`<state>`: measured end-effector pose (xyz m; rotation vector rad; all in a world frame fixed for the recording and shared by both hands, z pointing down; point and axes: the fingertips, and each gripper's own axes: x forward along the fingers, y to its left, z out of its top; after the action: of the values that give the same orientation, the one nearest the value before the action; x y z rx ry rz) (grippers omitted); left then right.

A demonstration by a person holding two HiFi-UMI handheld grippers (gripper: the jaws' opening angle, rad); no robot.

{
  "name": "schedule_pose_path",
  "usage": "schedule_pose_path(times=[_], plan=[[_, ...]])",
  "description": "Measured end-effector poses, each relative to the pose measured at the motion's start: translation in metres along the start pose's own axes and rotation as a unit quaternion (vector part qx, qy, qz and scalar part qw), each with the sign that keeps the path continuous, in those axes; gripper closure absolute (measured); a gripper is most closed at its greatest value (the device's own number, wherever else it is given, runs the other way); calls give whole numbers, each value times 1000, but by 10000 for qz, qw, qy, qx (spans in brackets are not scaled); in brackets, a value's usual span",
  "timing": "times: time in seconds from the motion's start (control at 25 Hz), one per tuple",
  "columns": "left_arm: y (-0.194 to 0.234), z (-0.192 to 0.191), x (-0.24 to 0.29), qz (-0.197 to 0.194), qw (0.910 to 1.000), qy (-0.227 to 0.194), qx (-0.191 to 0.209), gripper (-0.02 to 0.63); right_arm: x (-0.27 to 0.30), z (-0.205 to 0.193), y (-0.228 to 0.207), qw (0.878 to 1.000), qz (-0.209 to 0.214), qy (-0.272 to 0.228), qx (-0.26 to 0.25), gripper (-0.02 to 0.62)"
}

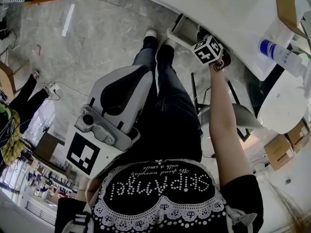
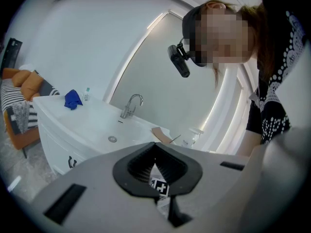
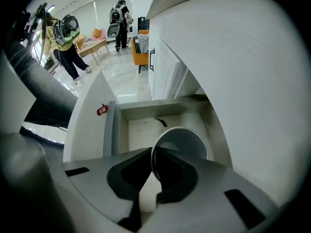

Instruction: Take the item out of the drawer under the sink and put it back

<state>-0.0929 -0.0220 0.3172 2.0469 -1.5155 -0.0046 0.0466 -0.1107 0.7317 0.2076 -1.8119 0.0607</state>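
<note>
Well, the white sink (image 2: 97, 125) fills the middle left of the left gripper view, and in the right gripper view the drawer (image 3: 141, 130) stands open at centre. Left gripper (image 2: 155, 145), low centre, jaws together on nothing. Right gripper (image 3: 151, 154) pinches the rim of the cup (image 3: 187, 140), which sits tilted at centre, before the drawer.

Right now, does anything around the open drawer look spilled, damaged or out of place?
Nothing spilled or broken. The white cup hangs tilted, pinched by its rim in the right gripper over the open drawer, whose floor looks scuffed, with one dark mark.
</note>
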Motion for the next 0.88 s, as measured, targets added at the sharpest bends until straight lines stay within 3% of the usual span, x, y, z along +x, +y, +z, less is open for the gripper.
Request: schedule_pose_path(times=[0.64, 0.88], plan=[[-2, 4, 8, -176, 9998, -48, -10, 603, -14, 3, 2, 9984, 41, -455, 342, 568], [-4, 2, 6, -181, 9998, -48, 12, 603, -13, 0, 3, 9986, 21, -410, 329, 555]])
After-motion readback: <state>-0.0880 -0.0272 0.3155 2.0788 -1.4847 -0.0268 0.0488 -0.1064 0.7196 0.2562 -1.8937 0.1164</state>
